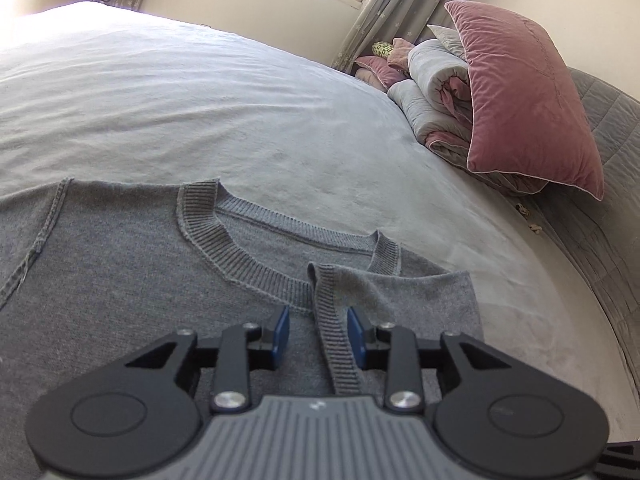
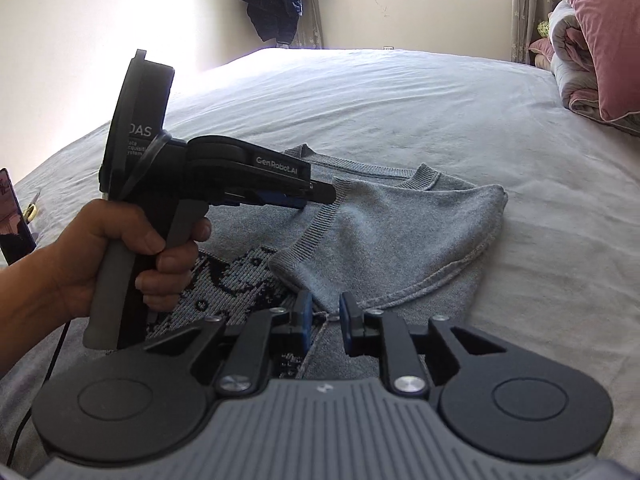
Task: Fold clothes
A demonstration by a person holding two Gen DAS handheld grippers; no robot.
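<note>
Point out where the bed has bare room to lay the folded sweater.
Bare sheet stretches beyond the sweater's collar to the far edge under the window. A narrower strip runs between the sweater and the folded quilt with the pink pillow. That pillow corner is crowded, as is the near side with both grippers.

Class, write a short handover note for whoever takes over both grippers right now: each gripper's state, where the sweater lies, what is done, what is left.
Left gripper: open, the ribbed cuff lies loose between its pads, not pinched.
Right gripper: open, a sweater edge between its pads, not gripped.
Sweater: grey, on the bed, inside out, collar towards the far side.
Done: one sleeve folded across the body.
Left: the other sleeve, if not folded yet, then fold the body up.
</note>
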